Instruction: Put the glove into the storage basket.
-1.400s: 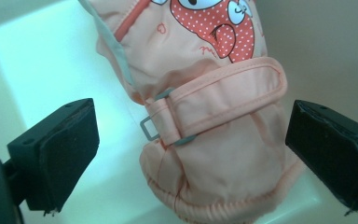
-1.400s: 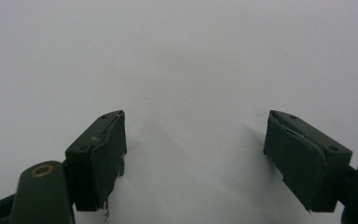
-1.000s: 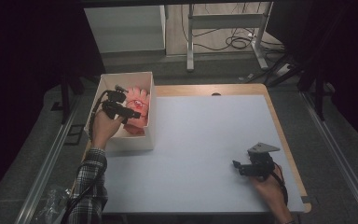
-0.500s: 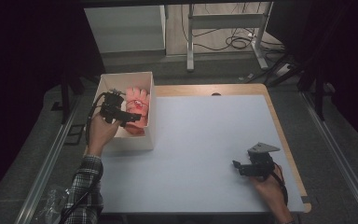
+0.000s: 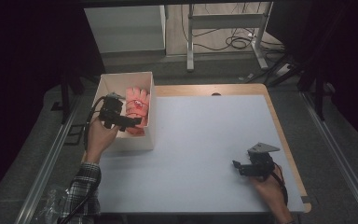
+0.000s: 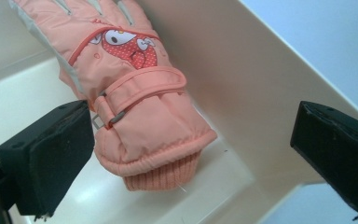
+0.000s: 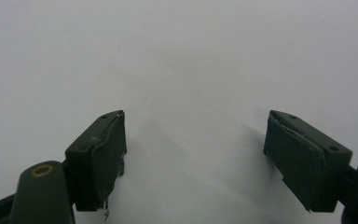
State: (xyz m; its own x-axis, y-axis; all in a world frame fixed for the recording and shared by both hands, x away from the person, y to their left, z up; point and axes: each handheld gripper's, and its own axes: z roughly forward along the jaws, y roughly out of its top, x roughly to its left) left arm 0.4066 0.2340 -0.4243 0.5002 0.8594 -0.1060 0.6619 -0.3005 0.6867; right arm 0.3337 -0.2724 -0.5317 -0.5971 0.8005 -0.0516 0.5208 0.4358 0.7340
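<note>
One broad pale surface (image 5: 200,140) takes up most of the high view, bare across its middle. At its far left corner stands a white box (image 5: 103,88), open at the top, and inside it lies an orange glove (image 5: 136,103), flat on the box floor with its knit cuff toward the person and its fingers pointing away.

In the left gripper view the glove (image 6: 135,93) lies close against the box's inner wall (image 6: 242,93); a wrist strap with a small buckle crosses it, and a cartoon patch sits on the back of the hand.

The left claw (image 5: 129,122) hovers in the box just above the cuff end. Its jaws stand wide apart, one beside the strap edge and the other out over the wall, so nothing is gripped yet.

The right claw (image 5: 237,166) waits low near the surface's near right corner, well apart from the box. Its jaws are also spread and empty, with only bare surface (image 7: 182,60) between them.

Judged from this, the work is at its very start: the reach into the box looks about done, but the glove is not yet seized. Left to do, it seems, are closing on the cuff, lifting the glove clear of the wall and bringing it out onto the surface.
</note>
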